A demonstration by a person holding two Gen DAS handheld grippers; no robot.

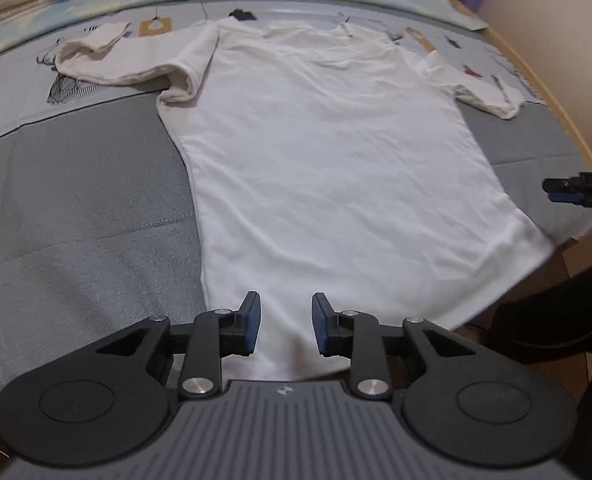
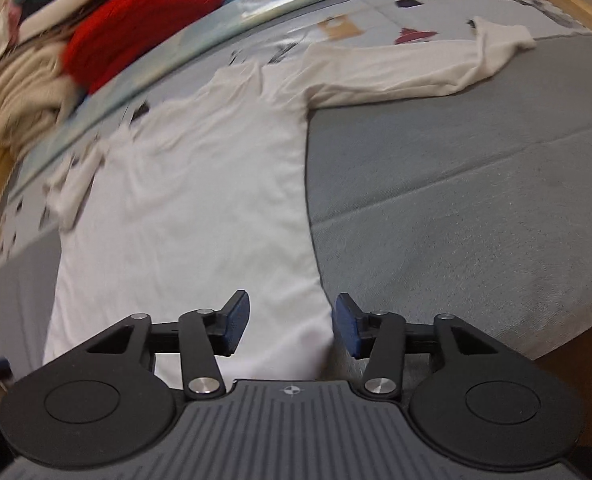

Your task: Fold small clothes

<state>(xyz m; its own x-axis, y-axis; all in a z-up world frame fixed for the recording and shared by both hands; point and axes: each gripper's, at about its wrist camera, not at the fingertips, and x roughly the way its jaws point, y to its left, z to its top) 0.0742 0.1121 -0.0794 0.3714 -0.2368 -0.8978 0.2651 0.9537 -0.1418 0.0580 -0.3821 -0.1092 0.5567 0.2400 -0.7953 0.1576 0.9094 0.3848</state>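
I have the white long-sleeved shirt [image 1: 328, 168] spread flat on the grey mattress [image 1: 87, 208], both sleeves out, ready to fold. My left gripper [image 1: 285, 326] hangs over its hem, pitched steeply down, jaws parted, holding nothing. My right gripper [image 2: 291, 326] straddles the shirt's side edge, also empty.
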